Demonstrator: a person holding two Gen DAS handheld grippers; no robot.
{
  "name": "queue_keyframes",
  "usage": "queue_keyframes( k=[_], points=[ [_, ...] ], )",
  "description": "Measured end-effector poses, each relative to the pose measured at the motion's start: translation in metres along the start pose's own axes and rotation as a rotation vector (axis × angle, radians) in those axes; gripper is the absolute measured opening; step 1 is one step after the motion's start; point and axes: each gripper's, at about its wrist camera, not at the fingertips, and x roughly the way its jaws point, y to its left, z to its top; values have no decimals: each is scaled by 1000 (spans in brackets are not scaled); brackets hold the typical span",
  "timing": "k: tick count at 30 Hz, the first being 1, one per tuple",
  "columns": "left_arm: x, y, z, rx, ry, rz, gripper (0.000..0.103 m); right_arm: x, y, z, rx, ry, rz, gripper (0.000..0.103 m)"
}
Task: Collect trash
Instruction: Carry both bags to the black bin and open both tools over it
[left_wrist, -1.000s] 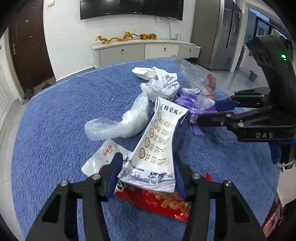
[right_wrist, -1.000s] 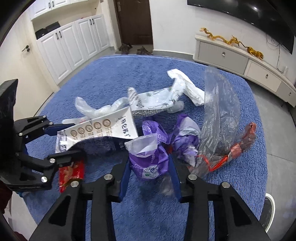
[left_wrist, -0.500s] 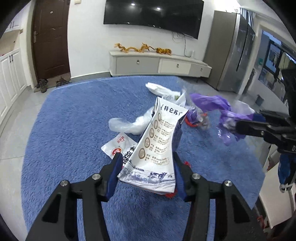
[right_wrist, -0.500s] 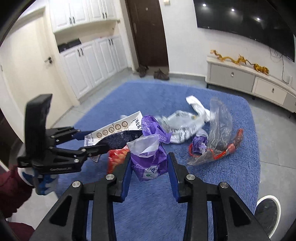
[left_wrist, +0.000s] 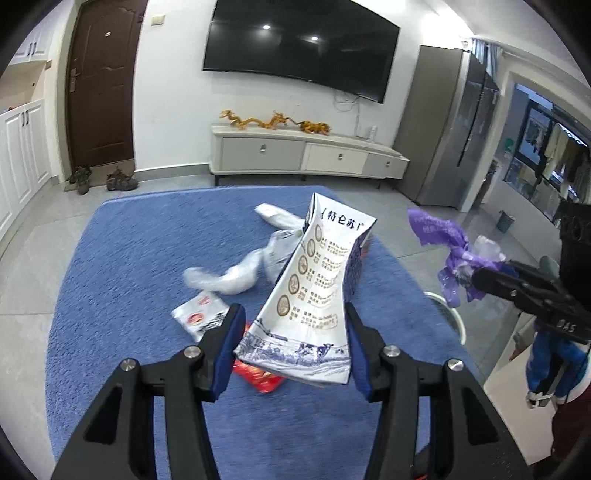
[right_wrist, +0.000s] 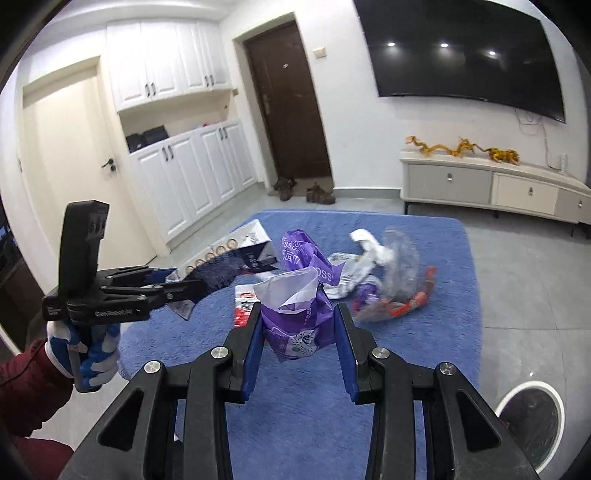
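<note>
We are looking at a blue rug (left_wrist: 129, 280) lying on the grey tiled floor (left_wrist: 33, 266). Lying on it are a twisted clear plastic bag (left_wrist: 229, 277) near the middle, a white-and-red sachet (left_wrist: 201, 315) at its 7 o'clock, and a red wrapper (left_wrist: 260, 376) at 5 o'clock of that. In the right wrist view, crumpled clear film with red (right_wrist: 402, 291) is lying at 3 o'clock.

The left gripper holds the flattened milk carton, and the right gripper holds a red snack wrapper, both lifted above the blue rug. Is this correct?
Not quite. The right gripper holds a purple plastic bag, not a red wrapper, as the right wrist view shows. The left gripper does hold the milk carton above the blue rug.
</note>
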Motion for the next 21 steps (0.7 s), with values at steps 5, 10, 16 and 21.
queue_keyframes(
  k=[5,10,16,21],
  points=[
    [12,-41,13,30,13,-58,50,-29,-39,-14,60,-30,-57,36],
    [40,-89,25,69,60,-113,50,-59,-84,-32,129,-56,-127,36],
    [80,-155,33,127,121,-160,50,-89,-144,-58,232,-76,-210,36],
    [124,-212,36,183,191,-185,50,-103,-190,-81,310,-79,-278,36]
  ],
)
